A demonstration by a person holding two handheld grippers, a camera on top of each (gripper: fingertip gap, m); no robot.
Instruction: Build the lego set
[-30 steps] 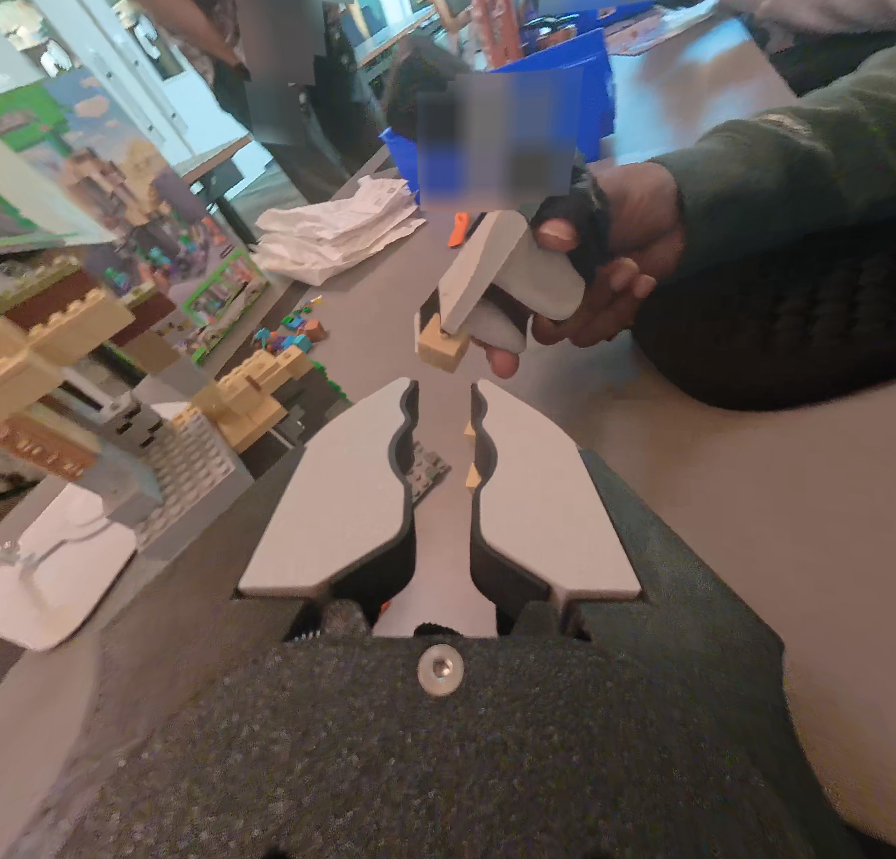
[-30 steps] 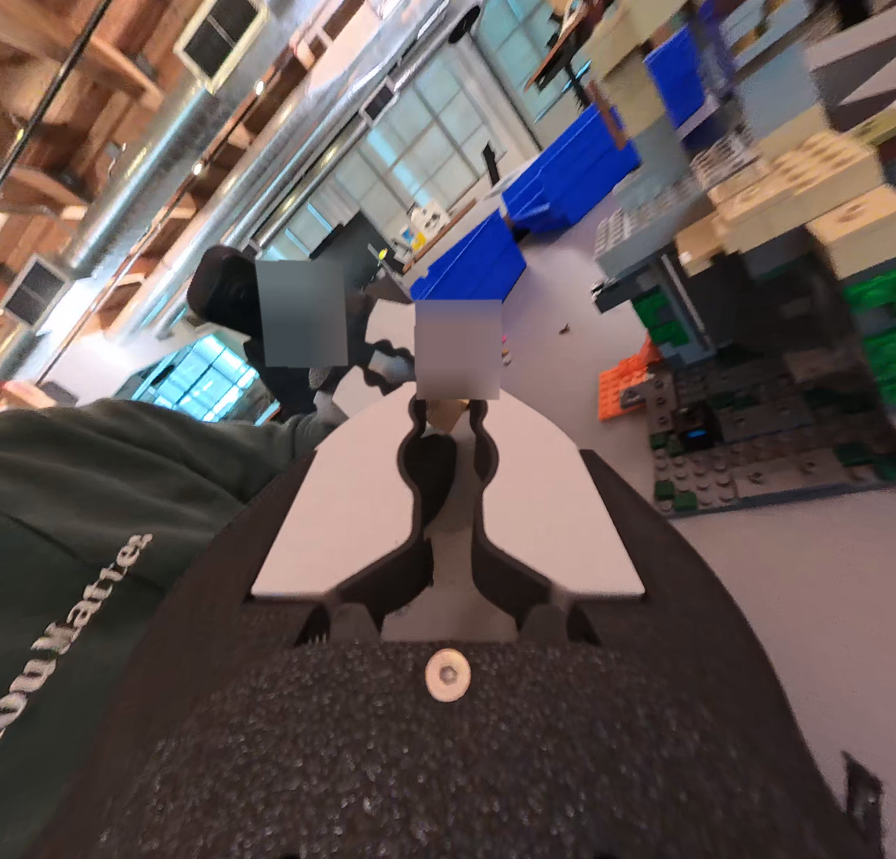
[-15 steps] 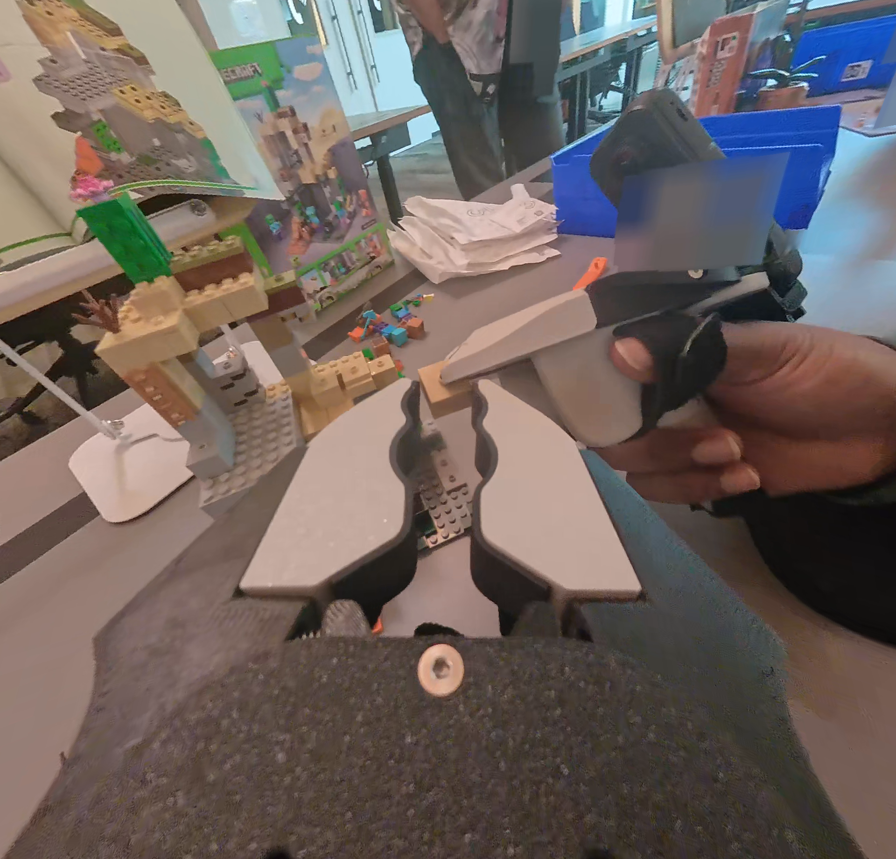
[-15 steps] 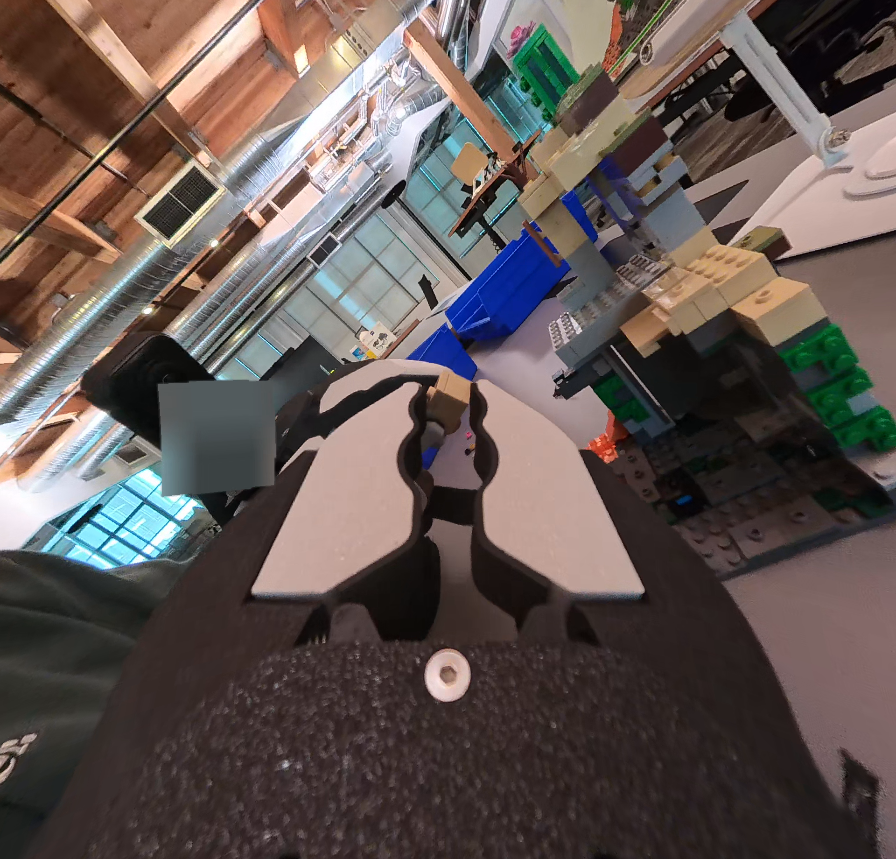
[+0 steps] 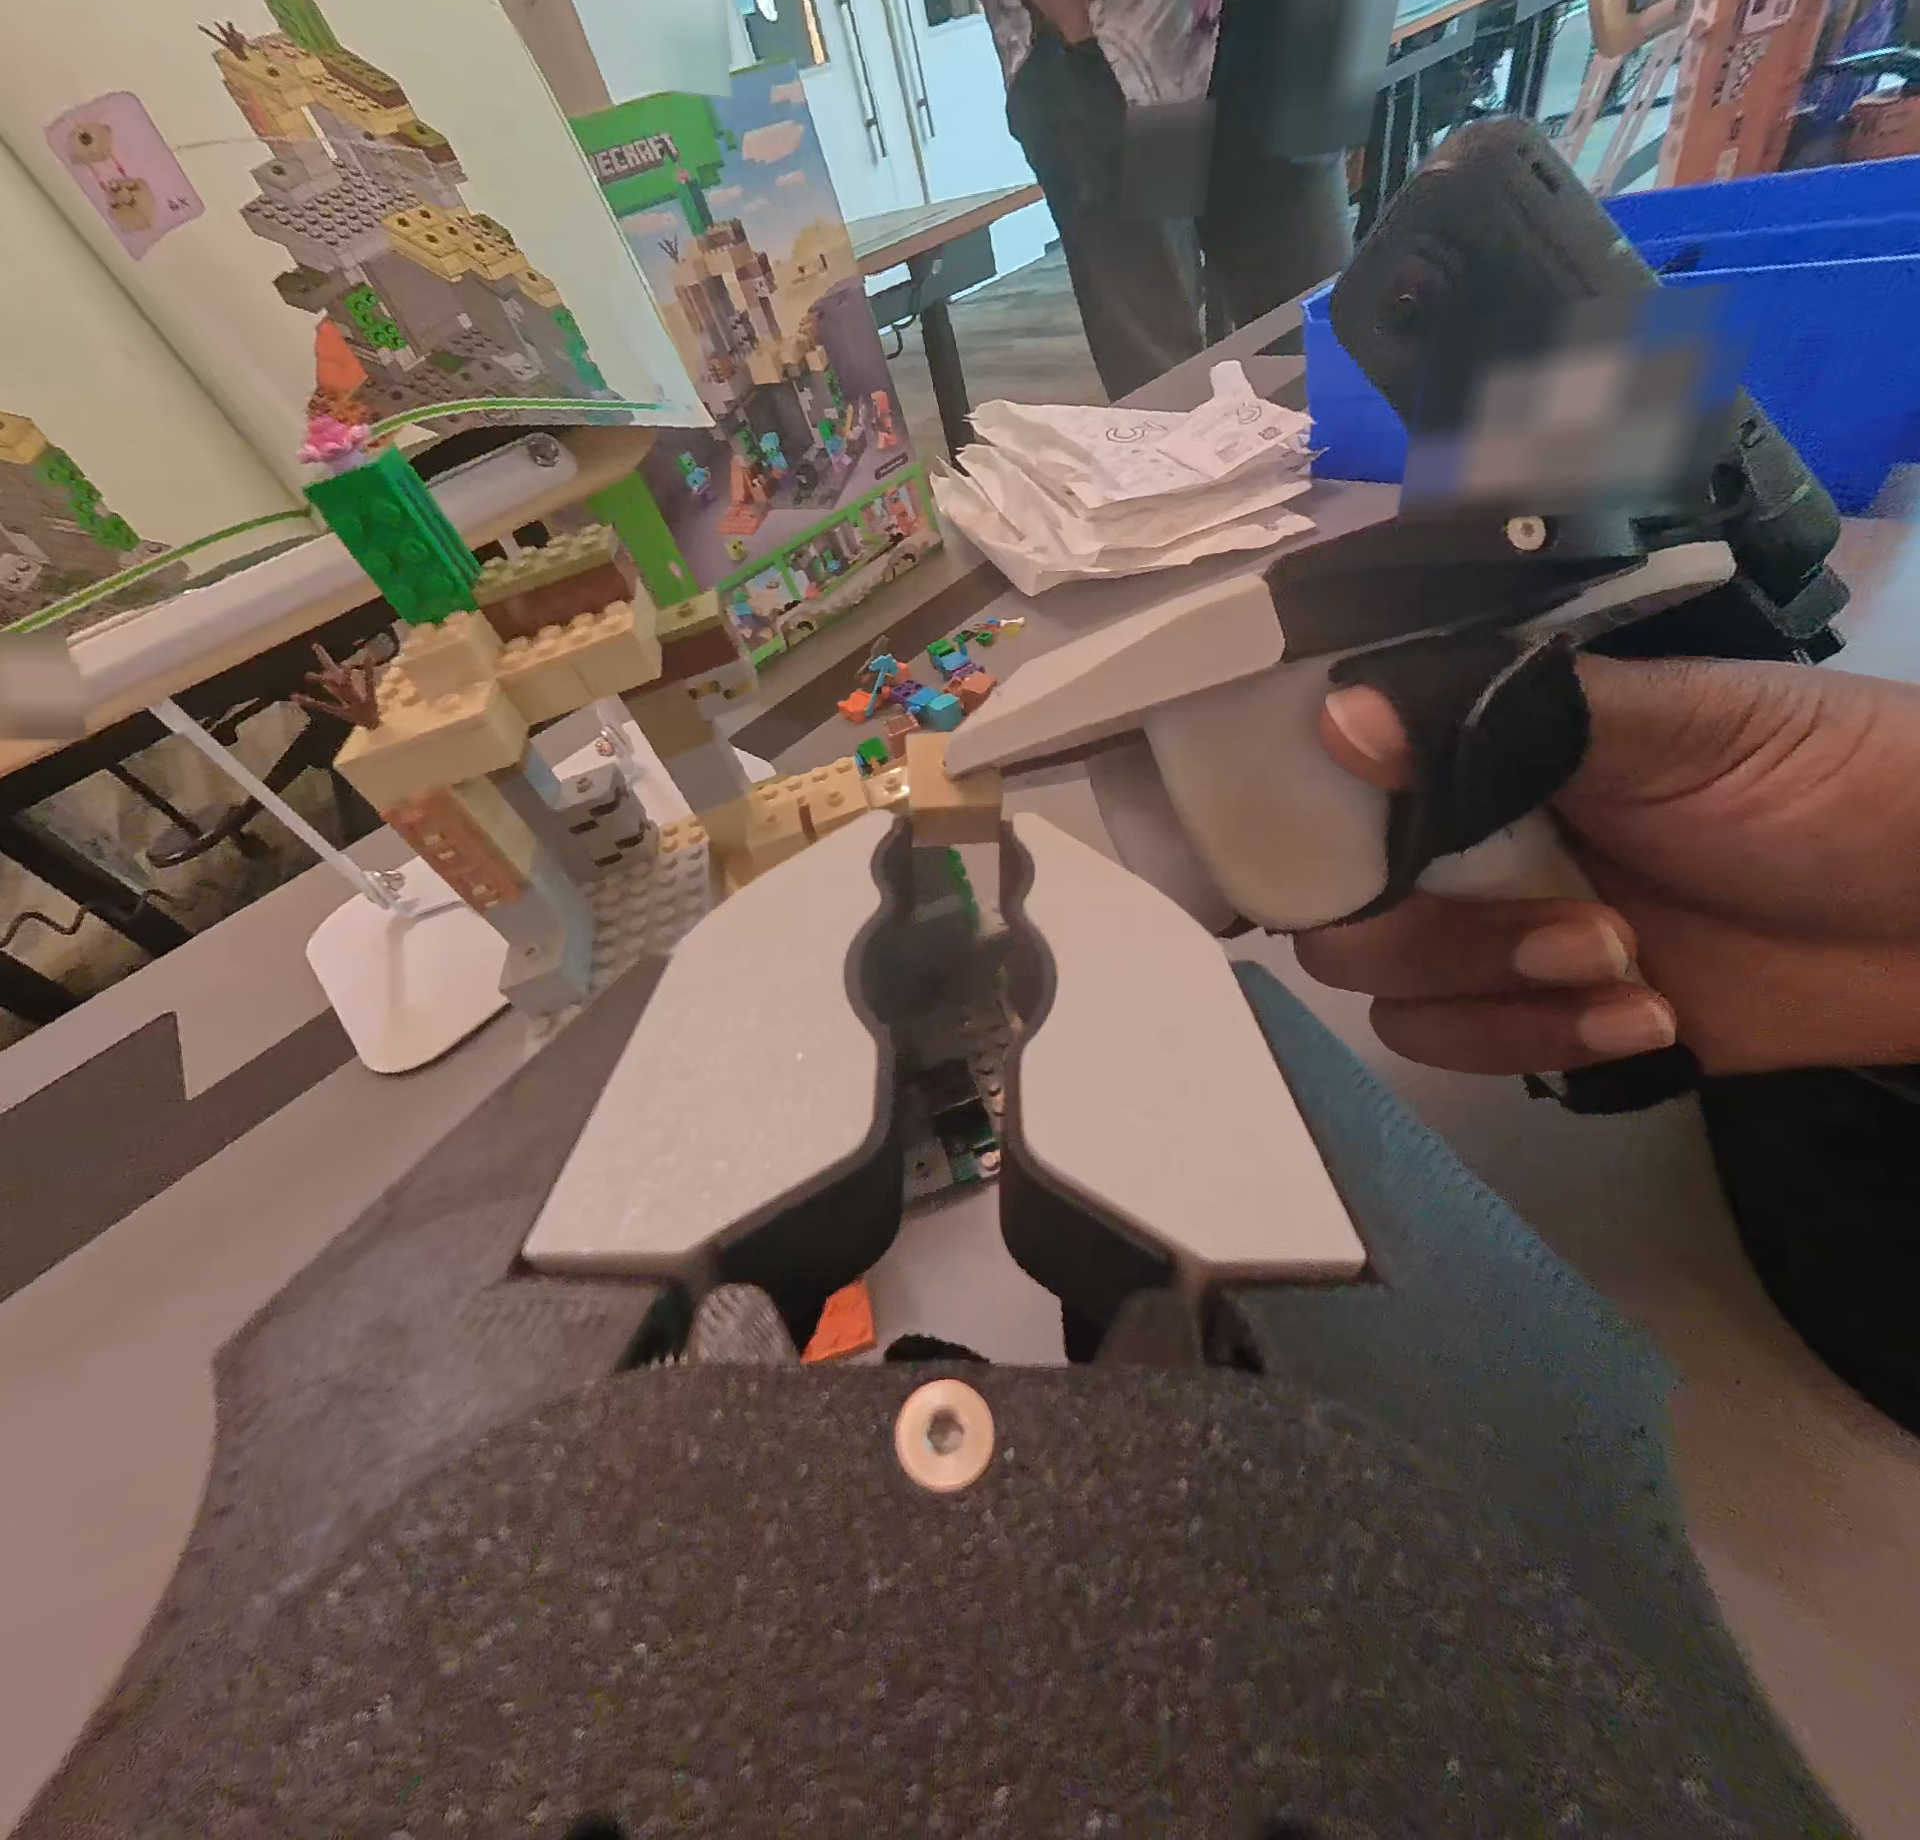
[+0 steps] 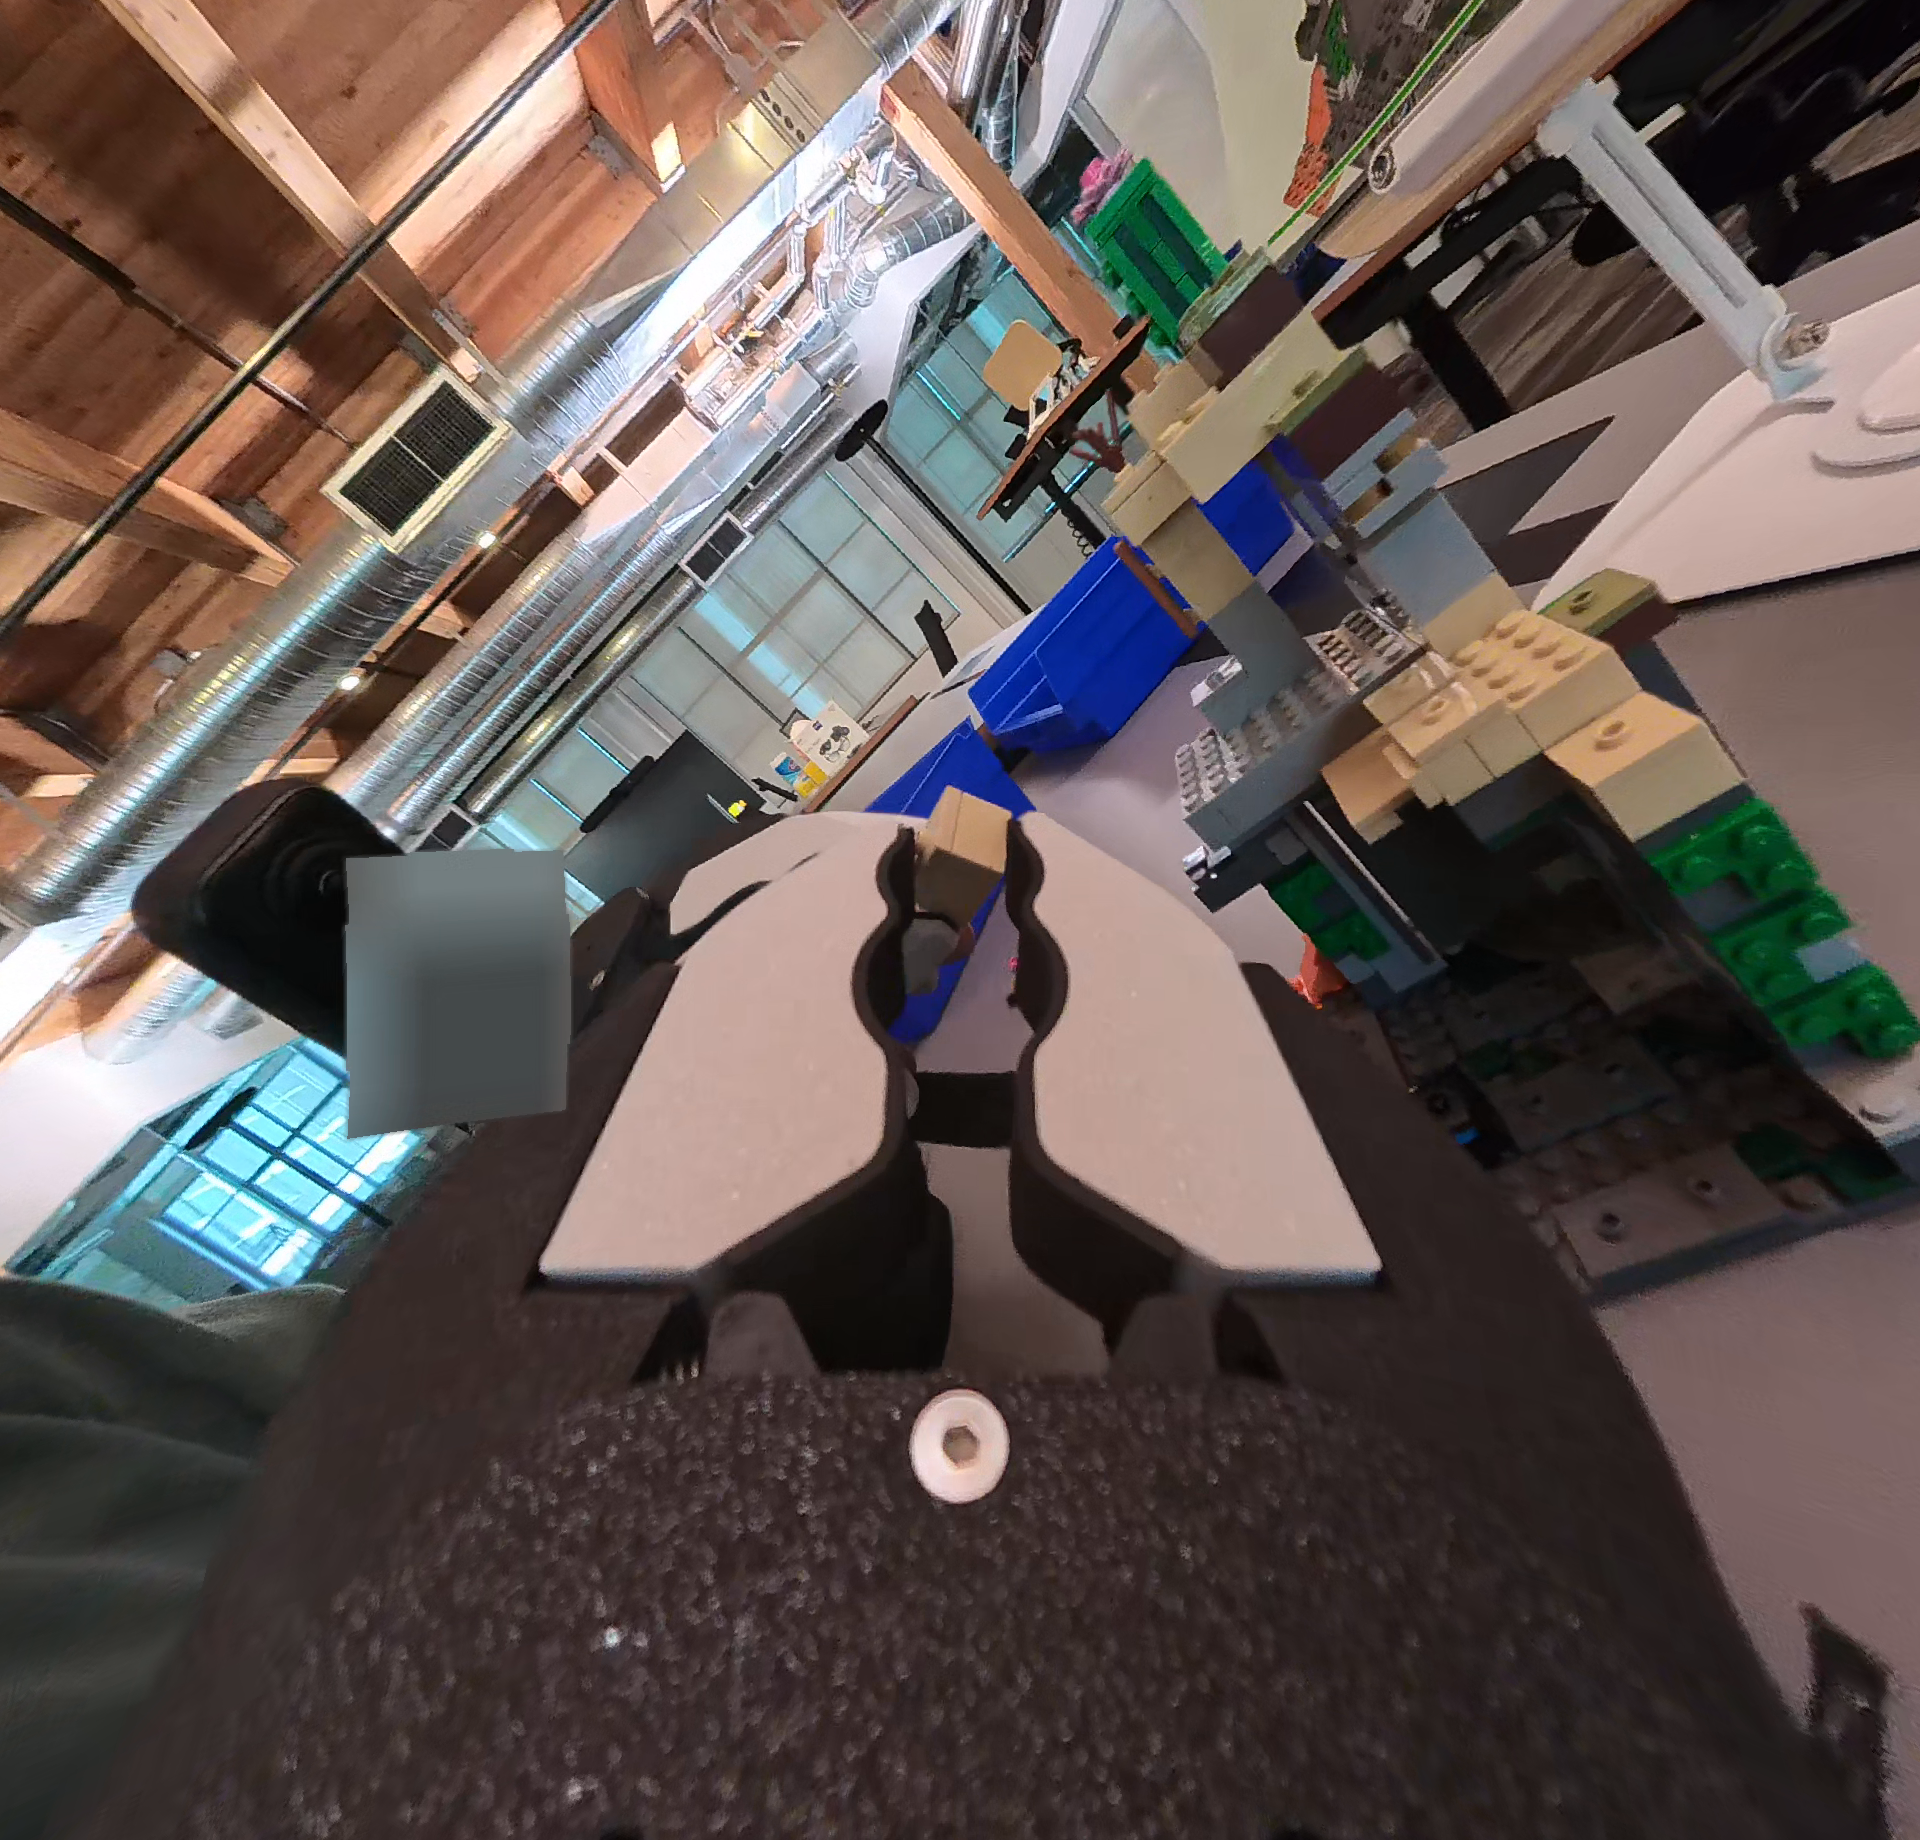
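A small tan brick (image 5: 954, 805) sits between the tips of both grippers. My right gripper (image 6: 961, 840) is shut on it (image 6: 961, 845); in the left wrist view it reaches in from the right, held by a hand (image 5: 1662, 855). My left gripper (image 5: 954, 834) has its jaws narrow, and its tips touch the brick's two sides from below. The half-built tan, grey and green lego model (image 5: 468, 720) stands to the left; in the right wrist view it (image 6: 1507, 730) rises to the right on a dark baseplate (image 6: 1610, 1146).
An open instruction booklet (image 5: 260, 284) on a white stand (image 5: 405, 980) and the set's box (image 5: 769, 388) stand behind the model. Loose small pieces (image 5: 925, 689), crumpled paper bags (image 5: 1122, 481) and a blue bin (image 5: 1818, 315) lie farther back. A person (image 5: 1101, 128) stands beyond the table. The grippers are tip to tip, or close to it.
The right gripper has carried the tan brick down to the left gripper's tips. The left gripper has tilted up towards the model, and its jaws have narrowed slightly around the brick.
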